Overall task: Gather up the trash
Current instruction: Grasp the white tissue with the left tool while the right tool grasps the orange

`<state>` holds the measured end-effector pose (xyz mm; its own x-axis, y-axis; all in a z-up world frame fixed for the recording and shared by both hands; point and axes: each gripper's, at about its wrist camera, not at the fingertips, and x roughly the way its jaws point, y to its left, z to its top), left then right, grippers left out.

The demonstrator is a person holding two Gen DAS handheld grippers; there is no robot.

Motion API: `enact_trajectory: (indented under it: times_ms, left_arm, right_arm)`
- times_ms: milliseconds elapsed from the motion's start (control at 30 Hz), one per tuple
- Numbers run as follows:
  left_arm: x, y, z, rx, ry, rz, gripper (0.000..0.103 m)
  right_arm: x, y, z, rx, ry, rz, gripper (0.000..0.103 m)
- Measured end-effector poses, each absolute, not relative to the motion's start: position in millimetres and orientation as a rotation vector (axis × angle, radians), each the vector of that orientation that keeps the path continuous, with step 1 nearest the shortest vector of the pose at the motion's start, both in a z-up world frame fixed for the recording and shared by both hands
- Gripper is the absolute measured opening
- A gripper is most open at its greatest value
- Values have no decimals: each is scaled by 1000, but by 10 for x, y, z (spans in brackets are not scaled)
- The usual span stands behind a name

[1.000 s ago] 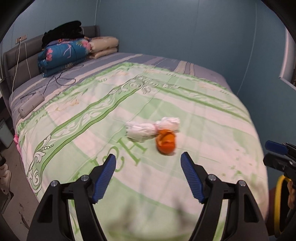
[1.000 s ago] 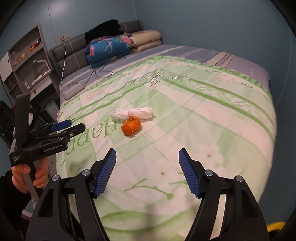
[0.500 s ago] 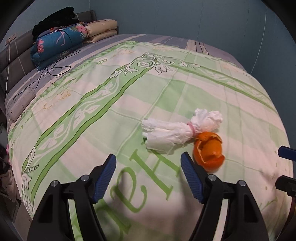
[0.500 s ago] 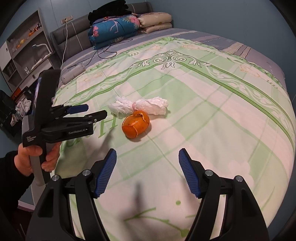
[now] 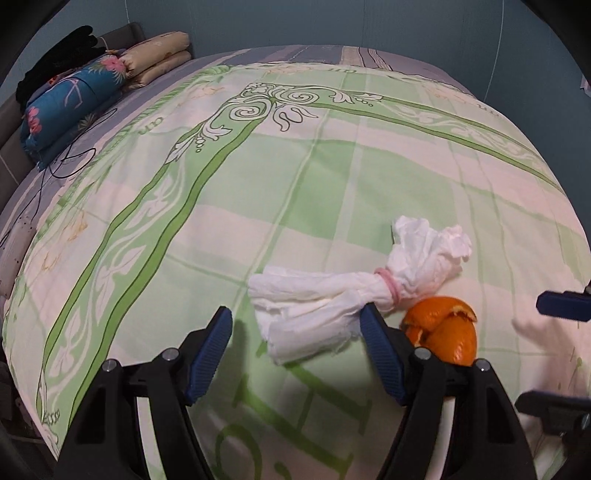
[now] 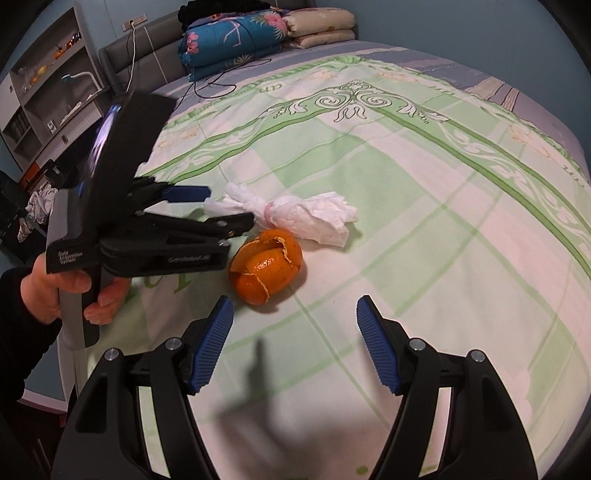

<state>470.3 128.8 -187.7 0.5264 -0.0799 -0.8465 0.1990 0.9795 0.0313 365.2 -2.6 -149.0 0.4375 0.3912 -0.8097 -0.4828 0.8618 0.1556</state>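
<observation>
A twisted white tissue wad [image 5: 343,291] tied with a pink band lies on the green patterned bedspread [image 5: 295,177]; it also shows in the right wrist view [image 6: 295,214]. An orange peel [image 5: 443,332] lies beside it, also in the right wrist view [image 6: 267,269]. My left gripper [image 5: 295,328] is open, its jaws on either side of the near end of the tissue; it shows from the side in the right wrist view [image 6: 229,210]. My right gripper [image 6: 293,317] is open and empty, just short of the peel.
Folded blue floral and beige bedding [image 6: 236,40] is stacked at the headboard, with black cables [image 6: 218,81] trailing onto the bed. Shelves [image 6: 48,81] stand to the left of the bed. Blue walls [image 5: 332,22] surround it.
Both grippers have moved forward toward the trash. The tissue now lies between my left jaws, and the peel is close in front of my right gripper.
</observation>
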Motion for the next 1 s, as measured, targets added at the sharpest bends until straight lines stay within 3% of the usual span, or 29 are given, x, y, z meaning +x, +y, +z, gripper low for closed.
enact_trajectory:
  times_ms: [233, 600, 733, 1000]
  left_arm:
    - [5017, 1234, -1954, 142, 1033, -190, 68]
    - [5393, 1120, -2009, 133, 1059, -242, 48]
    - [5521, 1085, -2014, 134, 1073, -267, 43]
    - [5600, 973, -2023, 145, 1075, -304, 21]
  right_arm:
    - [3777, 86, -1595, -126, 994, 561, 66]
    - [3942, 268, -1705, -129, 1007, 576, 65]
    - [3966, 369, -1695, -138, 1003, 594, 58]
    - [4016, 554, -1690, -174, 987, 579, 48]
